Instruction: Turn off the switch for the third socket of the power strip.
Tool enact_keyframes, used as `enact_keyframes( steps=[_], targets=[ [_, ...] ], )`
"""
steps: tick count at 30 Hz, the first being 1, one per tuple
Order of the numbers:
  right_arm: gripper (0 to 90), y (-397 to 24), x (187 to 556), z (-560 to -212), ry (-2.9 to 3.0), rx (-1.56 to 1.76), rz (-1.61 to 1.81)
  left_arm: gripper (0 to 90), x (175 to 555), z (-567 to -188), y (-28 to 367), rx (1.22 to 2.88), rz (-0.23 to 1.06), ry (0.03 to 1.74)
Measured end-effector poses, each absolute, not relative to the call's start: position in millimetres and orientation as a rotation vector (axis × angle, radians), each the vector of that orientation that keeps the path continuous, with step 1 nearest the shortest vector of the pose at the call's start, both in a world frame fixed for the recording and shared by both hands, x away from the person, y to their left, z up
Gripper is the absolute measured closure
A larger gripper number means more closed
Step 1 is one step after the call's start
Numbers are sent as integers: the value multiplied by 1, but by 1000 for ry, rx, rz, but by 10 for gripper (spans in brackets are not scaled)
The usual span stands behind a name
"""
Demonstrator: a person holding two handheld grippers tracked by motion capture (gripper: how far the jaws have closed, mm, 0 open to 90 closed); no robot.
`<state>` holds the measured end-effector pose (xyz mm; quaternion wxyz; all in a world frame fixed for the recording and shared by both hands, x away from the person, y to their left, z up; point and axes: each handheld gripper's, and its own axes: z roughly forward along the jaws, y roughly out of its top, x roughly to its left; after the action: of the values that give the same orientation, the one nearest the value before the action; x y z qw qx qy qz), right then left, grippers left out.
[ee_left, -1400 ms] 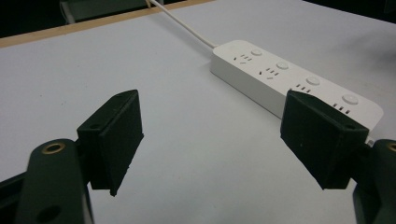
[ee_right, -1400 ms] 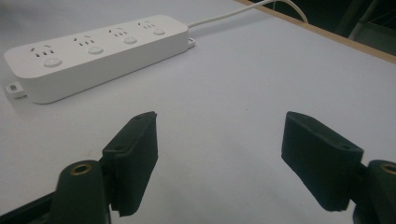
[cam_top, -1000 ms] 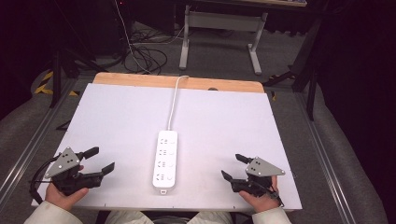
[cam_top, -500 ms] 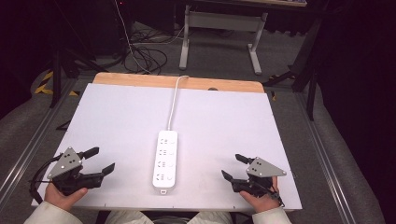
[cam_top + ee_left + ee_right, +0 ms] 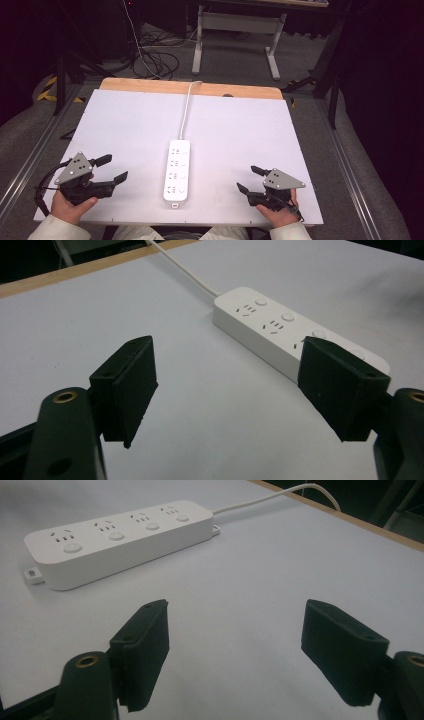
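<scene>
A white power strip [image 5: 178,171] with several sockets and buttons lies lengthwise in the middle of the white table [image 5: 240,125]; its white cord [image 5: 186,107] runs to the far edge. My left gripper [image 5: 112,169] rests near the front left corner, open, with nothing between its black jaws. The strip [image 5: 280,332] lies ahead and to the right in the left gripper view [image 5: 230,390]. My right gripper [image 5: 249,179] sits near the front right corner, also open and holding nothing. From it the strip [image 5: 120,535] lies ahead to the left of the jaws [image 5: 235,650].
The table has a wooden strip [image 5: 150,86] along its far edge. Beyond it stand a desk frame [image 5: 235,30] and loose cables [image 5: 150,55] on the grey floor. Metal rails [image 5: 350,170] run along both sides of the table.
</scene>
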<state>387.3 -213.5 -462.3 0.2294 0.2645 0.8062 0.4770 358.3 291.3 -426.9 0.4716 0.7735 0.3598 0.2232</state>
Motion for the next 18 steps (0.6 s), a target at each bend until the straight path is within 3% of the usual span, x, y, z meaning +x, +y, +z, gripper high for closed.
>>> enact_keyframes(
  steps=[18],
  targets=[
    [279, -213, 387, -463, 2227, 719, 1316, 277, 378, -413, 243, 1964, 477, 780]
  ],
)
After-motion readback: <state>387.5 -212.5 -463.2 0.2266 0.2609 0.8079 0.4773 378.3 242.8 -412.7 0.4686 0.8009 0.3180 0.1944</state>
